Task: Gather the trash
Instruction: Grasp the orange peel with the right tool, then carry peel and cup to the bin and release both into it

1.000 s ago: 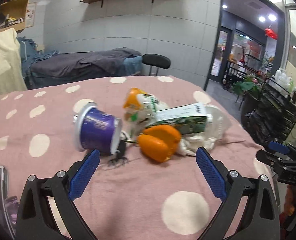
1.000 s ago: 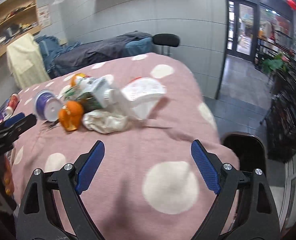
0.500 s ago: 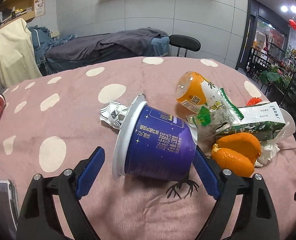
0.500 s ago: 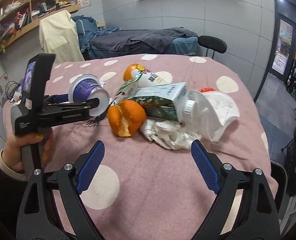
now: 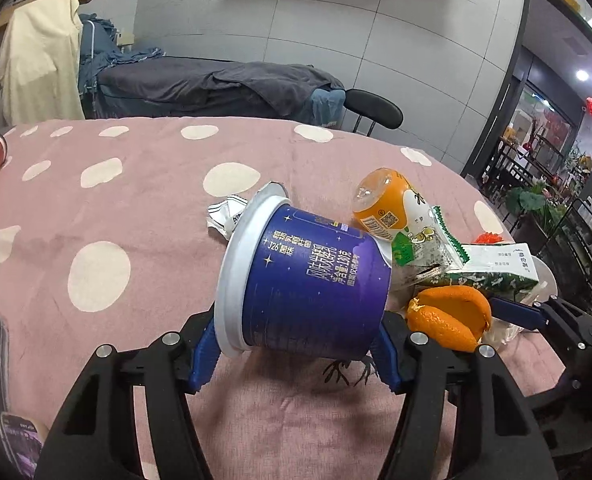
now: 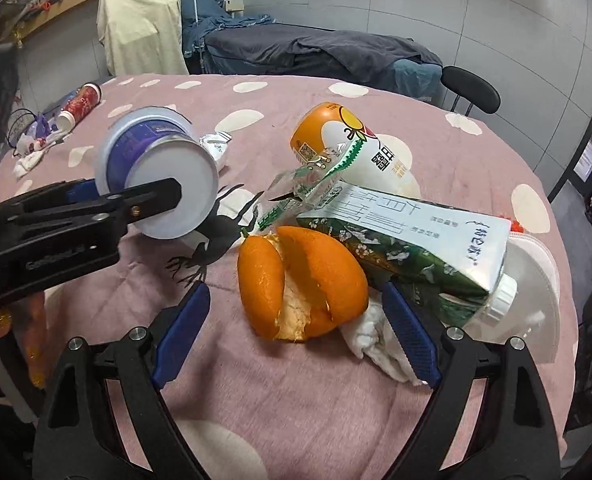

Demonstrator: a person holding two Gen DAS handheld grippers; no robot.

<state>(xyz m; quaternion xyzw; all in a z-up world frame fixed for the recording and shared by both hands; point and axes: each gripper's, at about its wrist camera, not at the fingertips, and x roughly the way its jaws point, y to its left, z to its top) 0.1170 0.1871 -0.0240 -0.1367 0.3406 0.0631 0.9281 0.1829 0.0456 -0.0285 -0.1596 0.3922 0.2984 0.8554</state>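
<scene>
1. My left tongs (image 5: pixel 296 354) are closing in on the purple yogurt cup (image 5: pixel 308 280), which is lying on its side on the pink dotted tablecloth (image 5: pixel 95 208); the blue pads are pressing its rim end and its base end, so I am gripping it.
2. From the right wrist view the cup's flat white bottom (image 6: pixel 171 192) is facing me, so I cannot tell whether anything is inside.
3. My right tongs (image 6: pixel 296 336) are standing wide open, the pads flanking the orange peel (image 6: pixel 300 284) without touching it.
4. The peel is lying curled open, its pale inside showing.
5. The green-and-white carton (image 6: pixel 408 240) is lying on its side just behind the peel, white screw cap (image 6: pixel 502 300) on, pointing toward the table's edge.
6. An orange-and-white bottle (image 6: pixel 348 148) is lying behind the carton, a torn green wrapper (image 6: pixel 320 180) draped across both.
7. A crumpled white tissue (image 6: pixel 376 340) is sitting under the carton's cap end, and a clear plastic lid (image 6: pixel 536 308) is lying beneath that.
8. A crumpled foil seal (image 6: pixel 215 146) is lying just behind the cup.
</scene>
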